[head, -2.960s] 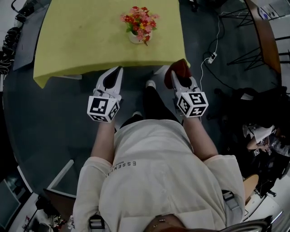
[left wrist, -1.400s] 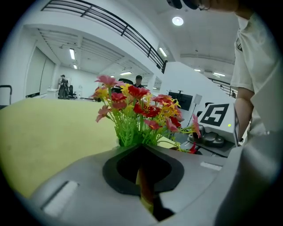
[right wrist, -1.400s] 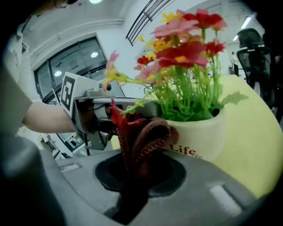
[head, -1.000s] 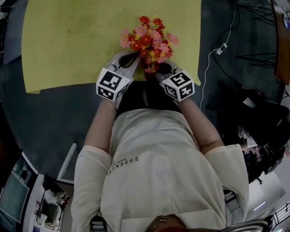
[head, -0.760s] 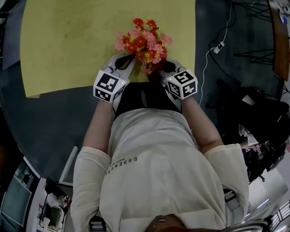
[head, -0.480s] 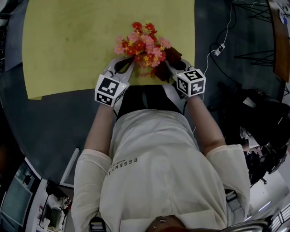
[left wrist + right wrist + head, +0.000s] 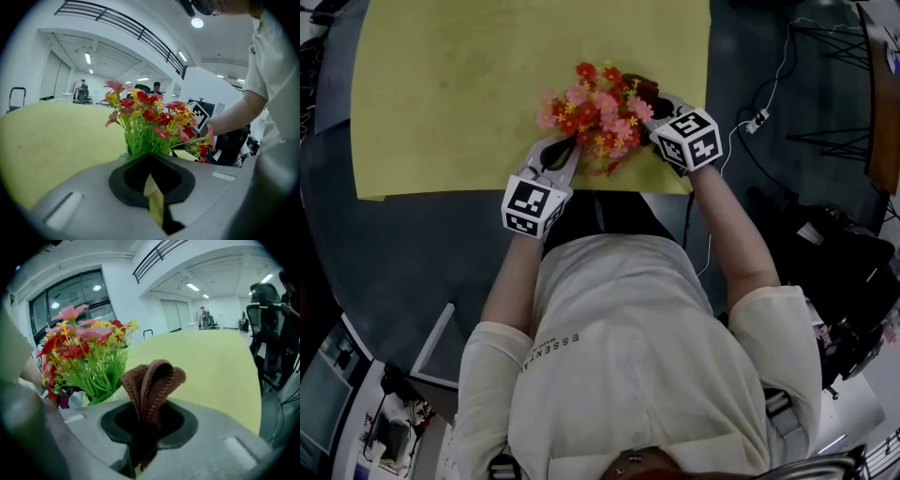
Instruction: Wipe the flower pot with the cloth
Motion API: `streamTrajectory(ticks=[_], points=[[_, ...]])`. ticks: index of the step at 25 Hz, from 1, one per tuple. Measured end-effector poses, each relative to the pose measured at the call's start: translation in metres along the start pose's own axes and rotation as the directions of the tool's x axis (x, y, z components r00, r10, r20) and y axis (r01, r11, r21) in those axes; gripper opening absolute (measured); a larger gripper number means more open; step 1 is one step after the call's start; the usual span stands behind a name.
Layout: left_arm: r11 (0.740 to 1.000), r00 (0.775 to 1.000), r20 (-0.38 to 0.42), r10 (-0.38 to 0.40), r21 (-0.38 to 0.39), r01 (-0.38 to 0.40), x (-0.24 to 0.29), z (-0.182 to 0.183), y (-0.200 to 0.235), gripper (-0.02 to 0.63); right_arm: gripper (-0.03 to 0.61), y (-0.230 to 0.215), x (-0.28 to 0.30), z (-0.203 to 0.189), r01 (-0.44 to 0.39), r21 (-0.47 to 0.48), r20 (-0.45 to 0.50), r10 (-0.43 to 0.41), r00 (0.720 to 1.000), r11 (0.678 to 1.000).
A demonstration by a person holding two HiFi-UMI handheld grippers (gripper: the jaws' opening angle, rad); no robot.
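Head view: R claw (image 7: 652, 101), gripping brown cloth (image 7: 152, 380), is sweeping from near side round to right of flower pot (image 7: 78, 398) on desk (image 7: 441, 94). L claw (image 7: 567, 150), closed and empty, is staying near-left. Wipe is prob. progressing round pot.

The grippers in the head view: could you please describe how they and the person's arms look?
Both the left gripper and right gripper have pale grey, tapering shells with a black-lined opening. Each carries a white cube printed with black square markers. The person wears a cream short-sleeved T-shirt.
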State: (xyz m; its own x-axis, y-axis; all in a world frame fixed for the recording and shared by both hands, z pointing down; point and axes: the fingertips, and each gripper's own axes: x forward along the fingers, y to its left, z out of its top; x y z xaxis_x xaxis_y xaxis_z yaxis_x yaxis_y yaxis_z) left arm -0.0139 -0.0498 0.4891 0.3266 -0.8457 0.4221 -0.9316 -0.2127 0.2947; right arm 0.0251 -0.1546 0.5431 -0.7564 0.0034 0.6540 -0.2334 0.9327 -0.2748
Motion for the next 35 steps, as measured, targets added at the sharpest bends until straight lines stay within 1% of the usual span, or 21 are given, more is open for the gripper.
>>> streamTrajectory(ticks=[3, 5, 10, 14, 20, 24, 26, 29, 31, 33, 35], points=[[0.999, 1.000, -0.008, 0.001, 0.039, 0.000, 0.004, 0.002, 0.005, 0.015, 0.060, 0.001, 0.003, -0.004, -0.032, 0.027, 0.001, 0.032, 0.999, 0.999], [0.999, 1.000, -0.007, 0.002, 0.052, -0.001, 0.005, 0.003, 0.008, 0.015, 0.058, 0.004, 0.001, -0.007, -0.042, 0.030, 0.005, 0.042, 0.999, 0.999], [0.999, 1.000, 0.018, 0.000, 0.037, -0.001, 0.006, 0.006, 0.015, 0.015, 0.058, 0.021, -0.007, -0.019, -0.042, 0.012, -0.021, 0.042, 0.999, 0.999], [0.998, 1.000, 0.013, 0.003, 0.056, -0.004, 0.006, 0.006, 0.014, 0.015, 0.060, 0.036, -0.017, -0.032, -0.052, 0.026, -0.033, 0.053, 0.998, 0.998], [0.999, 1.000, 0.012, -0.002, 0.033, 0.002, 0.004, 0.006, 0.013, 0.015, 0.060, 0.056, -0.023, -0.045, -0.058, 0.049, -0.044, 0.060, 0.997, 0.997], [0.999, 1.000, 0.008, -0.025, 0.038, 0.024, 0.005, 0.007, 0.016, 0.015, 0.060, 0.068, -0.026, -0.053, -0.064, 0.059, -0.059, 0.067, 0.996, 0.996], [0.998, 0.999, 0.014, -0.047, 0.029, 0.046, 0.007, 0.008, 0.017, 0.015, 0.060, 0.071, -0.030, -0.056, -0.067, 0.046, -0.064, 0.070, 0.995, 0.997], [0.997, 0.997, 0.018, -0.070, 0.019, 0.069, 0.003, 0.004, 0.011, 0.015, 0.060, 0.066, -0.043, -0.057, -0.052, 0.028, -0.046, 0.053, 0.998, 0.998], [0.997, 0.997, 0.012, -0.074, 0.018, 0.074, 0.002, 0.004, 0.010, 0.015, 0.060, 0.049, -0.050, -0.044, -0.029, 0.023, -0.013, 0.029, 0.999, 0.999], [0.998, 0.998, -0.003, -0.059, -0.001, 0.059, 0.003, 0.001, 0.009, 0.015, 0.060, 0.026, -0.052, -0.028, -0.015, 0.009, 0.005, 0.015, 1.000, 1.000], [0.999, 1.000, -0.009, -0.027, -0.030, 0.027, 0.002, -0.003, 0.006, 0.015, 0.060, 0.006, -0.047, -0.015, -0.030, -0.018, 0.002, 0.030, 1.000, 0.999]])
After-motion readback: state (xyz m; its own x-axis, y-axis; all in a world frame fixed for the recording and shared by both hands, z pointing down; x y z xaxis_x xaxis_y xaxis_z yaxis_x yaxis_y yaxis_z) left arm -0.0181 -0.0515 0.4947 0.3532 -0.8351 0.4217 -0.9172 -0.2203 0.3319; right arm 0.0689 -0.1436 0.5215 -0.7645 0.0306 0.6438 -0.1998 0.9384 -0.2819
